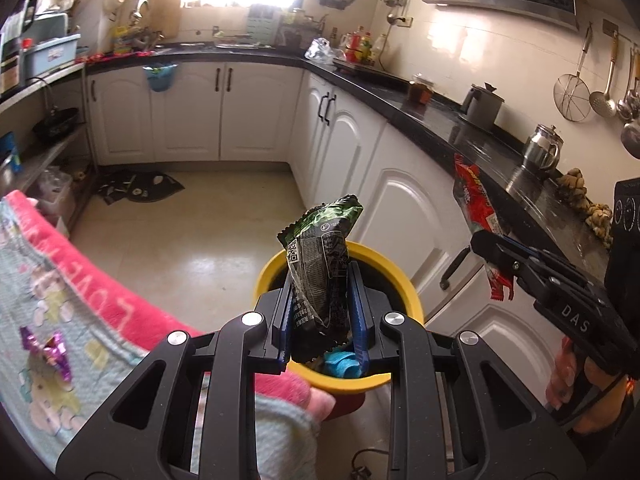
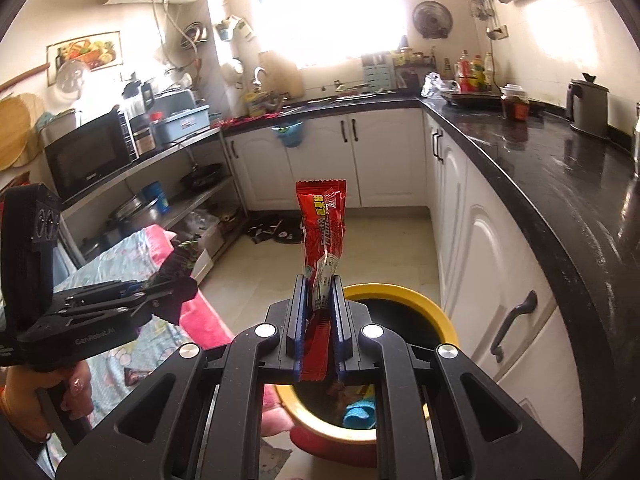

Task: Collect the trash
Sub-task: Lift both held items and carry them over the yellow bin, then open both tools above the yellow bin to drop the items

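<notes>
My left gripper (image 1: 322, 276) is shut on a dark green snack wrapper (image 1: 320, 256) and holds it upright over the yellow-rimmed trash bin (image 1: 404, 280). My right gripper (image 2: 318, 288) is shut on a red snack wrapper (image 2: 322, 232) and holds it above the same bin (image 2: 436, 312). The bin holds a blue scrap (image 2: 358, 414) and other trash. The right gripper with its red wrapper (image 1: 474, 208) shows at the right of the left wrist view. The left gripper (image 2: 176, 286) shows at the left of the right wrist view. A purple candy wrapper (image 1: 50, 350) lies on the towel.
A pink and light blue towel (image 1: 80, 300) covers a surface left of the bin. White cabinets (image 1: 404, 200) under a black counter (image 2: 560, 184) run along the right. A dark wrapper (image 2: 136, 376) lies on the towel. Dark litter (image 1: 136, 188) lies on the floor farther off.
</notes>
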The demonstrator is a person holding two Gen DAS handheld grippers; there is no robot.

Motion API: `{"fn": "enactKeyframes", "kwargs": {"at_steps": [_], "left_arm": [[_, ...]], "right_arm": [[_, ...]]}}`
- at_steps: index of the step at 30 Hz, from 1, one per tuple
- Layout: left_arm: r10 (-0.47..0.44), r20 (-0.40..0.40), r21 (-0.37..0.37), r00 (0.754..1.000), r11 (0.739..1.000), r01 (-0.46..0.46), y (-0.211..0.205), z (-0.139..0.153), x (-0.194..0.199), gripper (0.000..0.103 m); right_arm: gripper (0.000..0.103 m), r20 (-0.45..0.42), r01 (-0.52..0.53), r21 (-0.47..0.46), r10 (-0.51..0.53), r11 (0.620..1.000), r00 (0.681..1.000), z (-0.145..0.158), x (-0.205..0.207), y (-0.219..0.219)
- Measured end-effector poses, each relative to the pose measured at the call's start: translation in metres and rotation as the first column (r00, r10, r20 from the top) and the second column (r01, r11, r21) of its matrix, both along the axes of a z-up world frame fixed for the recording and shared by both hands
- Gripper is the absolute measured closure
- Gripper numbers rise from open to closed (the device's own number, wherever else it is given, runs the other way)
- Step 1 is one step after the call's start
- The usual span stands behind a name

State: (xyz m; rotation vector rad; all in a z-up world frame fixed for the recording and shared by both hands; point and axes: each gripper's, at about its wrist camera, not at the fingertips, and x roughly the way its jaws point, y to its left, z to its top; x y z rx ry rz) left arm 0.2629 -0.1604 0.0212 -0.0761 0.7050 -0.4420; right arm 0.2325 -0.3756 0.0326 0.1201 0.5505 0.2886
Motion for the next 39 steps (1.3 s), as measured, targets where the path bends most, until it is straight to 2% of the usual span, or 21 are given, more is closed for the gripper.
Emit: {"fn": "enactKeyframes", "kwargs": {"at_steps": [12, 23, 26, 29, 31, 33, 34, 36, 38, 39], "left_arm": [[-0.053, -0.063, 0.012, 0.997, 0.998, 0.054, -0.038, -0.026, 0.045, 0.085], [-0.066, -0.191, -0.029, 0.979, 0.998, 0.062, -0.045, -0.074, 0.085, 0.085], [-0.075, -0.223, -0.018, 0.972, 0.997, 0.073, -0.048, -0.085, 0.092, 0.084], [-0.076, -0.224, -0.002, 0.972, 0.997, 0.077, -0.047, -0.088, 0.094, 0.076], [-0.057, -0.227, 0.010, 0.972, 0.998, 0.061, -0.042, -0.089, 0.095, 0.068], [-0.044, -0.228, 0.014, 0.973, 0.999, 0.048, -0.038, -0.090, 0.096, 0.067], [-0.042, -0.230, 0.011, 0.972, 0.999, 0.045, -0.035, -0.090, 0.094, 0.062], [-0.032, -0.228, 0.014, 0.973, 0.999, 0.036, -0.031, -0.091, 0.092, 0.055], [-0.021, -0.223, 0.011, 0.975, 1.000, 0.024, -0.026, -0.089, 0.089, 0.052], [-0.014, -0.221, 0.002, 0.975, 1.000, 0.015, -0.023, -0.087, 0.087, 0.047]], "right_arm": [[0.091, -0.070, 0.066, 0.013, -0.065, 0.998, 0.995, -0.031, 0.024, -0.019], [0.090, -0.195, 0.084, 0.029, -0.077, 0.996, 0.978, -0.080, 0.060, -0.021], [0.088, -0.255, 0.093, 0.033, -0.082, 0.995, 0.964, -0.100, 0.072, -0.022], [0.088, -0.309, 0.110, 0.047, -0.091, 0.993, 0.947, -0.118, 0.083, -0.026], [0.084, -0.338, 0.116, 0.042, -0.096, 0.992, 0.936, -0.126, 0.088, -0.027], [0.077, -0.349, 0.121, 0.033, -0.102, 0.992, 0.931, -0.129, 0.089, -0.027], [0.075, -0.348, 0.126, 0.028, -0.108, 0.992, 0.931, -0.129, 0.088, -0.027], [0.062, -0.342, 0.145, 0.010, -0.133, 0.989, 0.930, -0.128, 0.087, -0.027], [0.059, -0.332, 0.153, 0.005, -0.143, 0.988, 0.932, -0.125, 0.085, -0.028], [0.058, -0.328, 0.159, -0.001, -0.150, 0.987, 0.933, -0.124, 0.084, -0.030]]}}
